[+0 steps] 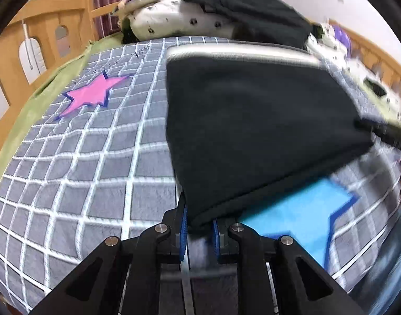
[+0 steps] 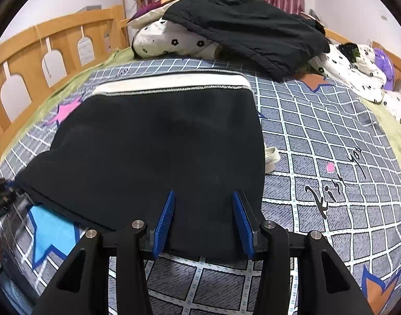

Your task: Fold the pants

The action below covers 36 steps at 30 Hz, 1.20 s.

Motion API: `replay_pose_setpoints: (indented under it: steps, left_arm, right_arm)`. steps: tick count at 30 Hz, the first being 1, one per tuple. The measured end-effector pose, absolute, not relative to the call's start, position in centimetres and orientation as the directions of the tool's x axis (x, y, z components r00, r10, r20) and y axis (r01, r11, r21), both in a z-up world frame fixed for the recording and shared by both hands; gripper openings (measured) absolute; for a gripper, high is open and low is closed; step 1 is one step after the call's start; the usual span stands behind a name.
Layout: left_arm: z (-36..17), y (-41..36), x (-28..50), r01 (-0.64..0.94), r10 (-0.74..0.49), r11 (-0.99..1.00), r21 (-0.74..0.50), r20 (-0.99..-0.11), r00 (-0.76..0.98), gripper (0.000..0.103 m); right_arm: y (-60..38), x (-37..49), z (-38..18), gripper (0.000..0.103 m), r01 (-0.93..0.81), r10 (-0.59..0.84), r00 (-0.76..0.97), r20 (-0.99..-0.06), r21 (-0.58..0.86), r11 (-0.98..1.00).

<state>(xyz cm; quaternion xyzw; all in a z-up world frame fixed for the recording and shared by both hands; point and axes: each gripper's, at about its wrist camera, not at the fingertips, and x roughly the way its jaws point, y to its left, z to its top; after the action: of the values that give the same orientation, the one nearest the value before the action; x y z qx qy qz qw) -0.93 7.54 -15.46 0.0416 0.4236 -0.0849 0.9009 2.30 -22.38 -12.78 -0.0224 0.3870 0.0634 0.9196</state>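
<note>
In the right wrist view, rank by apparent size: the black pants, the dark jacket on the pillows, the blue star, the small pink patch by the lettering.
1. black pants
2. dark jacket, though farther away, so true size is unsure
3. blue star
4. pink patch

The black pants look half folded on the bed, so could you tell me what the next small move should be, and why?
Probably carry the left claw forward and lower its corner onto the pants. That claw is shut on a lifted corner of the fabric, while the right claw is open over the near edge, which lies flat on the checked bedspread. The white waistband is at the far end.
</note>
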Motion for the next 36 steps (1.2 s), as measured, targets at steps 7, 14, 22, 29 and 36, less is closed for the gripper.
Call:
replay_pose_setpoints:
  steps: [7, 14, 22, 29, 36]
  left_arm:
    - [-14.6, 9.2, -2.8, 0.236, -0.210, 0.968, -0.084, -0.784, 0.584, 0.034]
    - [-12.4, 10.3, -4.4, 0.239, -0.302, 0.952, -0.191, -0.708, 0.639, 0.045]
    - [-9.8, 7.2, 1.4, 0.233, -0.313, 0.950, -0.209, -0.668, 0.675, 0.045]
    - [-13.6, 5.9, 1.1, 0.167, -0.223, 0.974, -0.151, -0.735, 0.640, 0.057]
    - [-13.0, 7.0, 0.5, 0.173, -0.239, 0.971, -0.168, -0.745, 0.623, 0.060]
  right_arm:
    - [-23.3, 2.5, -11.8, 0.046, -0.140, 0.139, 0.704, -0.697, 0.057, 0.989]
    - [-24.1, 1.7, -10.0, 0.046, -0.125, 0.162, 0.765, -0.623, 0.102, 0.987]
    - [-22.0, 3.0, -10.6, 0.046, -0.175, 0.178, 0.778, -0.602, 0.064, 0.983]
    - [-21.6, 3.0, -13.5, 0.045, -0.130, 0.061, 0.709, -0.703, -0.045, 0.991]
    - [-22.7, 2.1, -12.9, 0.046, -0.120, 0.091, 0.693, -0.715, 0.010, 0.993]
